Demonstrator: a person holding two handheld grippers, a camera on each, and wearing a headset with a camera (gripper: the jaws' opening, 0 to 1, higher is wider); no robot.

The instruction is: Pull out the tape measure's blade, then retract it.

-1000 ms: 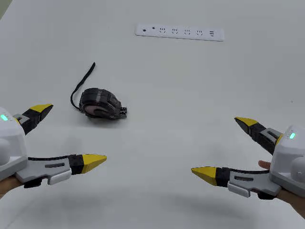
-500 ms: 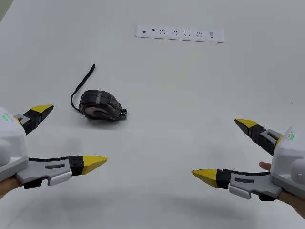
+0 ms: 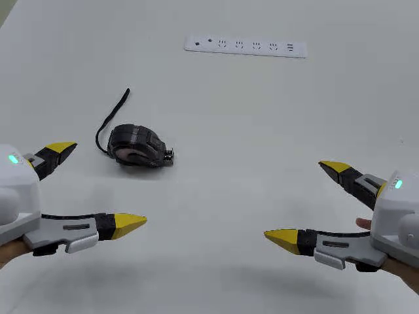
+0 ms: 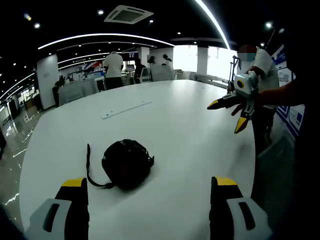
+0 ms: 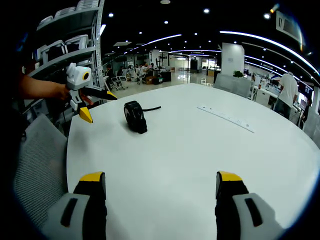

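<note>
A black, rounded tape measure [image 3: 137,146] with a ribbed rubbery case lies on its side on the white bench [image 3: 249,131], in the left half and well short of the long white power strip [image 3: 245,46] near the far edge. Its blade is wound in, with the small end hook [image 3: 169,156] sitting at the mouth of the case on the right. A thin black wrist strap [image 3: 108,121] trails from the case toward the far left. The left gripper [image 3: 103,184] hangs over the near left of the bench with its yellow-tipped jaws spread wide and nothing between them, near the tape measure but apart from it. The right gripper [image 3: 298,199] hangs over the near right, equally spread and empty, well apart from the case. Compared with a second ago, the tape measure lies in the same place with the blade still in, and both grippers keep about the same places and spread.
</note>
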